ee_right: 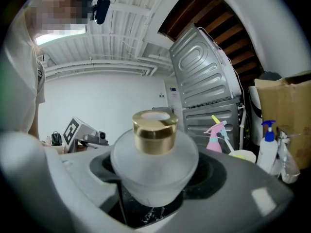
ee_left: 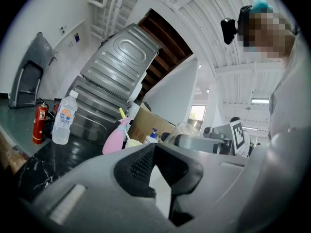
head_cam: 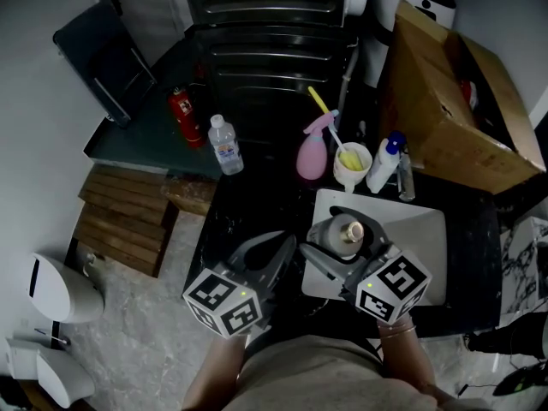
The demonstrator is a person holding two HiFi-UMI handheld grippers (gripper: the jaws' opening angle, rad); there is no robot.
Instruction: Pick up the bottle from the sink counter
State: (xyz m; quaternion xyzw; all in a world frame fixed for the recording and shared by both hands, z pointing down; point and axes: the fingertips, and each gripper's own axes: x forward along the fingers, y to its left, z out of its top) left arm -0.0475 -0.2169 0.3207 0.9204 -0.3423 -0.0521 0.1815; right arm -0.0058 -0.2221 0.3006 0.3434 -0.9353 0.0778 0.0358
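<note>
A frosted glass bottle (head_cam: 347,234) with a gold cap (ee_right: 154,129) sits between the jaws of my right gripper (head_cam: 341,248), which is shut on its round body (ee_right: 154,165). In the head view the bottle is over the left edge of the pale sink basin (head_cam: 419,229). Whether it rests on anything I cannot tell. My left gripper (head_cam: 276,253) is beside it to the left, over the black counter (head_cam: 248,204). Its jaw tips touch (ee_left: 155,144) and hold nothing.
On the counter behind stand a clear water bottle (head_cam: 226,144), a red can (head_cam: 184,116), a pink spray bottle (head_cam: 312,151), a white cup (head_cam: 353,165) and a blue-topped pump bottle (head_cam: 384,163). A cardboard box (head_cam: 454,101) fills the right; a ribbed metal panel (head_cam: 265,24) stands behind.
</note>
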